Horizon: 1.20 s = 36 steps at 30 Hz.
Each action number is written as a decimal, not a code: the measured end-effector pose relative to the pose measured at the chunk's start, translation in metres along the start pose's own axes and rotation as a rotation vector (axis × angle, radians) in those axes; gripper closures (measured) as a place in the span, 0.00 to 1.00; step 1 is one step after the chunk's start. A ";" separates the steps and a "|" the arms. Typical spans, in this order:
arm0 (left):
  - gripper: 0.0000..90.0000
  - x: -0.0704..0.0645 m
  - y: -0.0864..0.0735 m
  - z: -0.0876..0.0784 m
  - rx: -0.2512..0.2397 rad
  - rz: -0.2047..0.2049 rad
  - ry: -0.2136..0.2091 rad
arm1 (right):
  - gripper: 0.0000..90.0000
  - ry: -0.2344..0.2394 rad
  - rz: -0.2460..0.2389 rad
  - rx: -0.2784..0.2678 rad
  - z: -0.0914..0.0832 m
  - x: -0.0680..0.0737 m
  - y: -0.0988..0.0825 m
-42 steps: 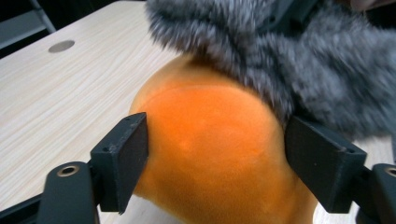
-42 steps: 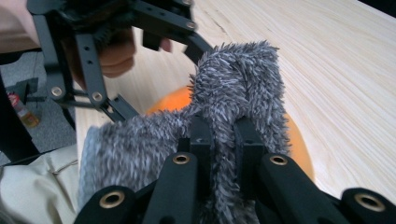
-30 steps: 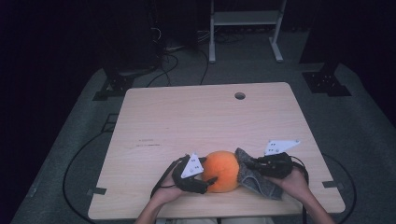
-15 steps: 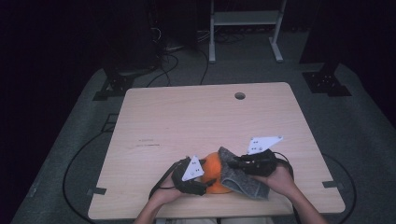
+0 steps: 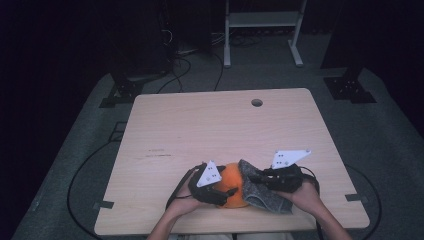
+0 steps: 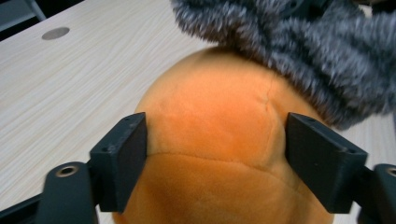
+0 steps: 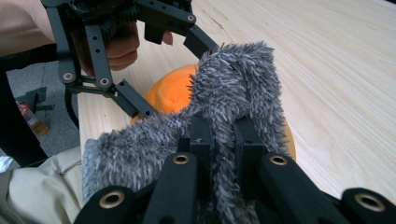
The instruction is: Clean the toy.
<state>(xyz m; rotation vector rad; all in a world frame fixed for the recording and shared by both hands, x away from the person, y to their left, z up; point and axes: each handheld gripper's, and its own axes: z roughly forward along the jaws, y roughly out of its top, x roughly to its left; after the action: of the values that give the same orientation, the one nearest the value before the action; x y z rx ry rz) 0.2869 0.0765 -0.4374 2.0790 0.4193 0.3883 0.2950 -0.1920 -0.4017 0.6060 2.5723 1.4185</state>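
An orange plush ball [image 5: 231,181] [image 6: 210,130] [image 7: 166,95] rests near the front edge of the wooden table [image 5: 215,130]. My left gripper [image 5: 226,192] [image 6: 215,154] has a pad against each side of the ball; its jaws have just been opening a little and still hold it. A grey fluffy cloth [image 5: 267,199] [image 6: 303,60] [image 7: 233,84] drapes over the ball's right side. My right gripper [image 5: 256,177] [image 7: 222,135] is shut on a fold of that cloth, just right of the ball. In the right gripper view the left gripper [image 7: 168,70] shows beyond the cloth.
A round cable hole [image 5: 257,102] lies near the table's far edge. Black cables [image 5: 85,170] loop over the grey floor at the left. A white metal frame [image 5: 262,30] and dark stands [image 5: 350,85] rise behind the table.
My right gripper has carried the cloth leftward, so it now lies over the ball's right side. The left gripper has stayed in place on the ball.
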 end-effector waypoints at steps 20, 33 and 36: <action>0.29 0.003 -0.013 -0.007 0.018 0.002 0.000 | 0.89 0.034 0.142 -0.030 -0.010 -0.022 -0.025; 0.29 0.001 -0.013 -0.009 0.020 0.033 -0.004 | 0.89 -0.018 0.219 0.010 -0.005 -0.038 -0.045; 0.29 -0.004 -0.010 -0.008 0.024 0.060 0.004 | 0.89 0.003 0.190 -0.033 -0.013 -0.032 -0.036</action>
<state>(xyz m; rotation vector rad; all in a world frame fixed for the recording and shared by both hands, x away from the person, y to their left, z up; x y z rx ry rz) 0.2790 0.0854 -0.4424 2.1179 0.3658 0.4246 0.3099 -0.2321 -0.4268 0.8636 2.5457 1.5143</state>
